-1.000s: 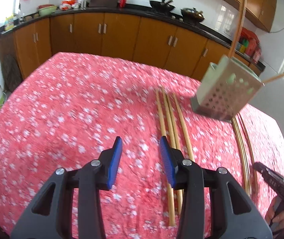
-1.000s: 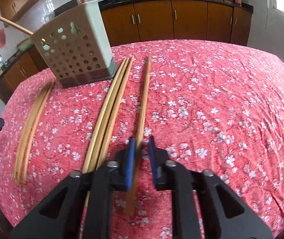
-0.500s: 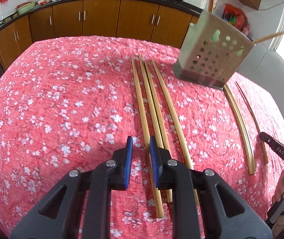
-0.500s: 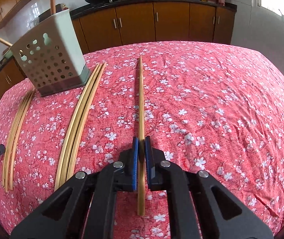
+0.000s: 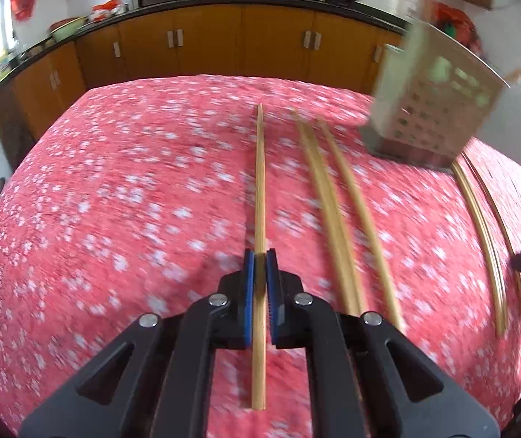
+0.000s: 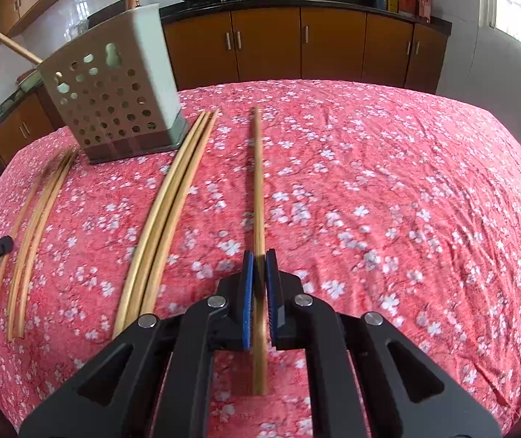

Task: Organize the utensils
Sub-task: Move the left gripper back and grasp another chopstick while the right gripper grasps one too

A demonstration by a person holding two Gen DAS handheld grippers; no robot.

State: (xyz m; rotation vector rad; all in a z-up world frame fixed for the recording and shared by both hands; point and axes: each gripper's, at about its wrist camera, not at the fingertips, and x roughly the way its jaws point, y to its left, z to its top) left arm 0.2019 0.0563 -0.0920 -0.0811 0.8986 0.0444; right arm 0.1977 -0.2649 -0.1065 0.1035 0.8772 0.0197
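- In my left tongs [image 5: 259, 255] I hold one bamboo chopstick [image 5: 259, 182]. The blue pads are closed against its sides, well back from its far tip, with its near end sticking out behind them.
- My right tongs [image 6: 259, 255] grip a second chopstick [image 6: 257, 182] the same way, pads closed on it, tip pointing away from me.
- Both chopsticks run forward over the red flowered tablecloth [image 6: 406, 200]. I cannot tell whether either is lifted clear of the cloth.
- I judge this to be the pick-up step: two sticks are gripped and neither is stowed yet.
- The perforated utensil holder [image 6: 114, 106] stands upright at the far side of the table, left of my right tongs. Two sticks already poke out of its top.
- Next, I judge, each stick must be lifted, tipped upright and lowered into the holder's open top, one at a time so they do not cross.
- Loose chopsticks [image 6: 172, 197] lie just beside the holder, between it and my right-hand stick. Another bundle [image 6: 37, 215] lies on its far side.
- Those sticks could get knocked as I swing across.
- Wooden kitchen cabinets [image 6: 297, 43] line the wall behind.
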